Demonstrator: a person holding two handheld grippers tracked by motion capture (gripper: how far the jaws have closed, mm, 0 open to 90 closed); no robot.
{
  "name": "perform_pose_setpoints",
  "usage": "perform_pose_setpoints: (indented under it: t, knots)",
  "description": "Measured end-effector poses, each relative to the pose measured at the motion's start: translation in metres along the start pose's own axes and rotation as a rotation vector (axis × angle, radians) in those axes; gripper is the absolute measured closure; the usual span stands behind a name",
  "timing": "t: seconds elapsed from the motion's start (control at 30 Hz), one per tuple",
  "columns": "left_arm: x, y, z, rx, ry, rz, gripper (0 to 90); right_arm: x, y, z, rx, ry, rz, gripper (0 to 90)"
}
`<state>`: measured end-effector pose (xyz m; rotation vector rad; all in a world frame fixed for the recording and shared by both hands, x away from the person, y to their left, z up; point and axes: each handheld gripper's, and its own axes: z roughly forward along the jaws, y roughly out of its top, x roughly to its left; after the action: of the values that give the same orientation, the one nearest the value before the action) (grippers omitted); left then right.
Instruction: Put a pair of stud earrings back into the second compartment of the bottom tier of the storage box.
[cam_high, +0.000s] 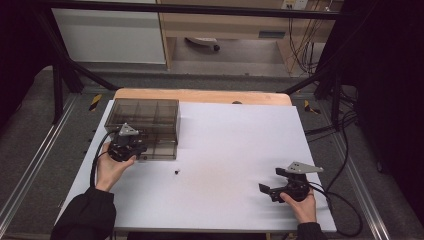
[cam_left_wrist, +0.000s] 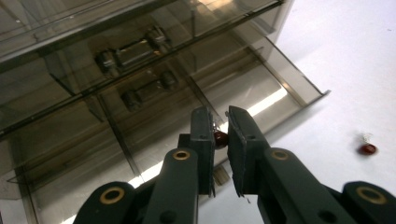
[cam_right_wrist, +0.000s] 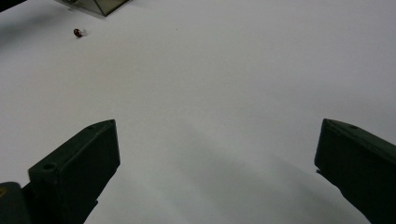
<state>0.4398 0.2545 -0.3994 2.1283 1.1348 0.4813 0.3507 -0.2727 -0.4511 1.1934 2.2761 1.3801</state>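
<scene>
1. Left gripper view: left hand-held gripper (cam_left_wrist: 223, 133) is clamped on a small red bulb (cam_left_wrist: 220, 138), above the open drawer of the smoky plastic organiser (cam_left_wrist: 140, 70).
2. Right hand-held gripper (cam_right_wrist: 217, 168) is wide open, empty, over the white counter (cam_right_wrist: 243, 70).
3. A second red bulb (cam_left_wrist: 367, 149) lies on the counter near the organiser.

A compartment box (cam_high: 146, 127) sits on the table (cam_high: 225, 150) at its far left. The left tongs (cam_left_wrist: 221, 135) hang over the box's near edge, pinching a small bulb (cam_left_wrist: 220, 138) between them. A second small bulb (cam_high: 177, 172) lies on the table just before the box and to its right. The right tongs (cam_high: 272, 184) rest at the near right, well apart from both.
</scene>
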Motion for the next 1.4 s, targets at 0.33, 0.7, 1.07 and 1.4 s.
perform_pose_setpoints:
  t: [0.33,0.7,1.07,1.4]
  knots:
    - [0.007,-0.003,0.016,0.033,0.034,-0.011,80.2,0.0,0.0,0.0,0.005,0.001,0.002,0.8]
    - [0.01,-0.006,0.022,0.059,0.045,-0.016,77.6,0.0,0.0,0.0,0.001,0.002,0.001,0.8]
    - [0.003,-0.005,0.001,0.014,0.032,-0.011,53.5,0.0,0.0,-0.001,-0.001,0.001,0.003,0.8]
    - [-0.005,-0.016,-0.016,-0.028,0.002,-0.021,28.9,0.0,0.0,0.0,0.0,0.002,0.002,0.8]
